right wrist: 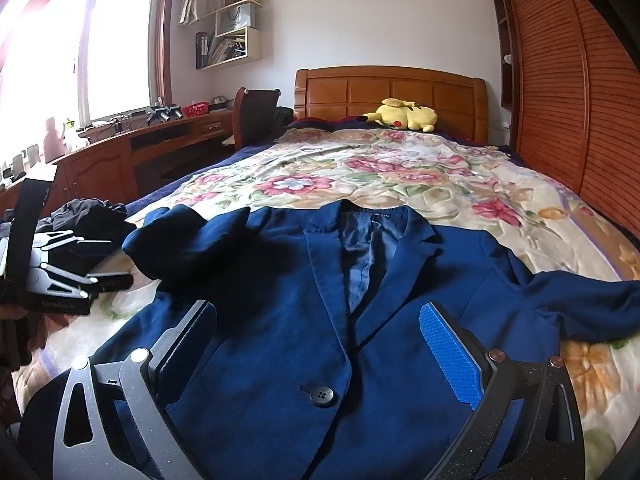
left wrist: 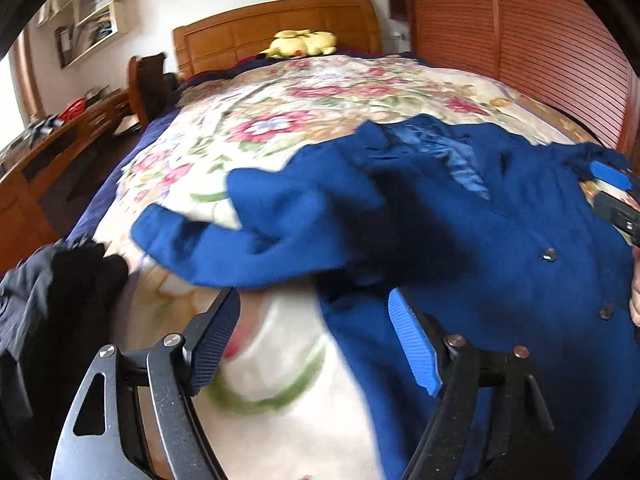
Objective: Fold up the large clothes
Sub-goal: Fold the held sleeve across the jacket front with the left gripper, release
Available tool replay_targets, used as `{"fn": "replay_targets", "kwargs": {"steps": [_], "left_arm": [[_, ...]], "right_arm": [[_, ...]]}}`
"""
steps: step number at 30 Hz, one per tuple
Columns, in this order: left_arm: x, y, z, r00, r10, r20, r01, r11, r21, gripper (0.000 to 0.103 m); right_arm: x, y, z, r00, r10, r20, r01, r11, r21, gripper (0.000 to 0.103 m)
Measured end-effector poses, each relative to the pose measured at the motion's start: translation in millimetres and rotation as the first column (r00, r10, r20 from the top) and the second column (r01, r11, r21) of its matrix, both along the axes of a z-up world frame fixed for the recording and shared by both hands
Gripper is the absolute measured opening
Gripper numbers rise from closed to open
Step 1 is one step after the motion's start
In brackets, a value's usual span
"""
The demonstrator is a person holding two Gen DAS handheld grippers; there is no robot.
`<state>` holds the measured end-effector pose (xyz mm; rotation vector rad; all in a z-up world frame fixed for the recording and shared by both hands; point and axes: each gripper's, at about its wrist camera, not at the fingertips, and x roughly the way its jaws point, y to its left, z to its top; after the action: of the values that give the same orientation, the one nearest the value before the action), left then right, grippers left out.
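Observation:
A dark blue jacket (right wrist: 280, 320) lies face up on the floral blanket (right wrist: 400, 176), lapels toward the headboard and one front button fastened. Its left sleeve (right wrist: 180, 244) is bent in over the shoulder, and the right sleeve (right wrist: 580, 300) stretches out sideways. My right gripper (right wrist: 320, 340) is open just above the jacket's lower front. My left gripper (left wrist: 316, 328) is open too, over the blanket at the jacket's (left wrist: 480, 220) left edge, below the folded sleeve (left wrist: 240, 232), with nothing between its fingers. It also shows in the right wrist view as the left gripper (right wrist: 120, 264).
A heap of black clothes (left wrist: 52, 288) lies at the bed's left near corner. A yellow plush toy (right wrist: 404, 114) rests by the wooden headboard (right wrist: 392, 88). A louvred wardrobe (right wrist: 568, 100) lines the right side; a desk (right wrist: 120, 148) and chair (right wrist: 256, 116) stand left.

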<state>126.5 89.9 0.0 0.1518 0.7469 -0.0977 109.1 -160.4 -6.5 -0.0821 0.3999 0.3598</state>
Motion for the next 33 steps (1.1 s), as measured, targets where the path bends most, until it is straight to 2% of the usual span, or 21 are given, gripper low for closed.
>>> {"fn": "replay_targets", "kwargs": {"steps": [7,14,19,20,21,22,24,25,27,33], "left_arm": [[12,29,-15,0.995,0.097,0.008,-0.097,0.992,0.086,0.078],[43,46,-32,0.988,0.149,-0.025,-0.145,0.982,0.125,0.078],[63,49,-36,0.986,0.165,0.006,-0.163,0.968,0.189,0.077],[64,50,-36,0.987,0.160,0.006,-0.159,0.969,0.191,0.069],[66,50,-35,0.990,0.140,-0.003,-0.137,0.974,0.178,0.053],[67,51,-34,0.993,0.115,-0.018,-0.110,0.982,0.156,0.046],[67,51,-32,0.993,0.115,-0.026,-0.110,0.984,0.143,0.014],[66,51,-30,0.993,0.118,-0.022,-0.114,0.984,0.136,0.008],[62,51,-23,0.992,0.124,-0.006,-0.122,0.986,0.111,0.003],[51,24,16,0.993,0.099,0.063,-0.104,0.992,0.070,0.002]], "right_arm": [[2,1,-1,1.000,0.002,-0.004,-0.002,1.000,-0.004,0.101],[2,2,-2,1.000,0.008,-0.008,-0.009,1.000,-0.009,0.101],[2,2,-3,1.000,0.008,-0.011,-0.008,1.000,-0.010,0.101],[2,2,-3,1.000,0.008,-0.012,-0.008,1.000,-0.011,0.101],[3,2,-3,1.000,0.008,-0.013,-0.008,1.000,-0.011,0.101],[3,2,-3,1.000,0.009,-0.013,-0.009,1.000,-0.011,0.101],[3,2,-3,1.000,0.010,-0.012,-0.010,1.000,-0.011,0.101],[3,2,-3,1.000,0.009,-0.012,-0.009,1.000,-0.010,0.101],[2,2,-4,1.000,0.011,-0.013,-0.011,1.000,-0.010,0.101],[0,-1,1,1.000,0.010,-0.003,-0.010,1.000,-0.001,0.101]]}}
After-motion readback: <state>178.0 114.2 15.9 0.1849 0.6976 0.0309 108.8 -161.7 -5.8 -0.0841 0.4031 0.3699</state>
